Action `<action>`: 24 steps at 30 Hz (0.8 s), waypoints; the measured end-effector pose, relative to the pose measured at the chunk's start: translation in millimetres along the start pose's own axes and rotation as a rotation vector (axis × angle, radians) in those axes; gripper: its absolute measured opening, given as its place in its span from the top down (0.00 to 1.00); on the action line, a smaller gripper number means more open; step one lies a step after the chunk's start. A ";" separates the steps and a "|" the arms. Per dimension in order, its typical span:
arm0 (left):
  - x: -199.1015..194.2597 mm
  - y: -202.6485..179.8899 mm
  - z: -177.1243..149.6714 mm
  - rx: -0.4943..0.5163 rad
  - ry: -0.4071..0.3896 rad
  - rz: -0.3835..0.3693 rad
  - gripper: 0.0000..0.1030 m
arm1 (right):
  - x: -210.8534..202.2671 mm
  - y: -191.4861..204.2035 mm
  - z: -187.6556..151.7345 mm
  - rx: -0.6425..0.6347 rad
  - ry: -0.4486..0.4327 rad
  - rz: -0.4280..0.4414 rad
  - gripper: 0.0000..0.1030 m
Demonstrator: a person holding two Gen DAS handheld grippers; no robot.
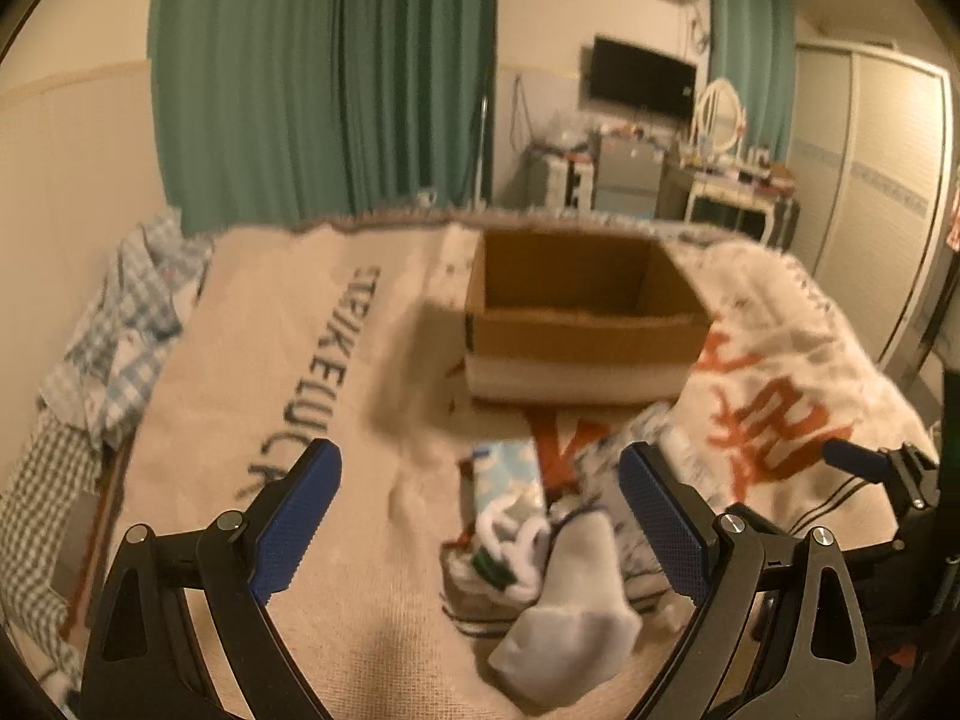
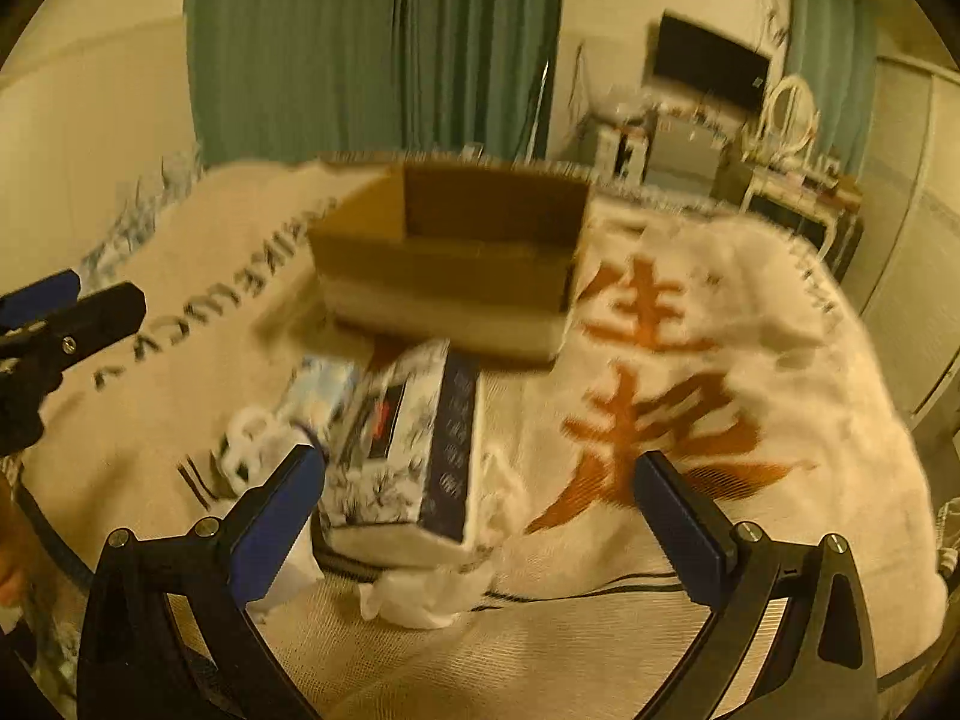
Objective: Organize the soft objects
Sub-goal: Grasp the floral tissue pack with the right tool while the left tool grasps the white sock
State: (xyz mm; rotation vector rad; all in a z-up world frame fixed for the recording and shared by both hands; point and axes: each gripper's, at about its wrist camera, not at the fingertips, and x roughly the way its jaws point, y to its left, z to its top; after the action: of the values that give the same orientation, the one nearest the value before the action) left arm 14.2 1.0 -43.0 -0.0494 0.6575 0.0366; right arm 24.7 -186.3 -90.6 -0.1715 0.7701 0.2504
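An open, empty cardboard box (image 1: 582, 324) stands on the bed; it also shows in the right wrist view (image 2: 450, 276). In front of it lies a small pile: a white sock (image 1: 570, 606), a light blue tissue pack (image 1: 510, 474), a rolled white sock (image 1: 510, 540) and a patterned tissue box (image 2: 408, 456). My left gripper (image 1: 480, 528) is open and empty just above the pile. My right gripper (image 2: 480, 522) is open and empty, the tissue box just beyond its left finger. A crumpled white tissue (image 2: 420, 594) lies below the box.
The bed is covered by a beige blanket (image 1: 270, 390) with dark letters and a white towel (image 2: 720, 360) with orange characters. Checked clothes (image 1: 108, 360) lie at the left edge. Green curtains, a TV and a dresser stand behind.
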 end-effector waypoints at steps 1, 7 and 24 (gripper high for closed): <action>6.7 -0.2 -4.1 0.000 0.024 0.002 0.08 | 10.2 2.8 -2.8 -0.001 0.022 0.015 0.00; 34.1 -2.5 -25.8 0.028 0.134 0.036 0.08 | 51.6 17.1 -14.2 -0.035 0.115 0.076 0.27; 30.3 -40.0 -61.1 0.130 0.280 -0.055 0.09 | 1.0 -19.1 -5.4 0.093 -0.068 0.125 0.60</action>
State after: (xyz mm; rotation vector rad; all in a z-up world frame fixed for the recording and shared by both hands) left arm 3.0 -41.9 -108.4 0.0540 0.9365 -0.0674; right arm 27.3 -205.8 -93.9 -0.0267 0.7243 0.3361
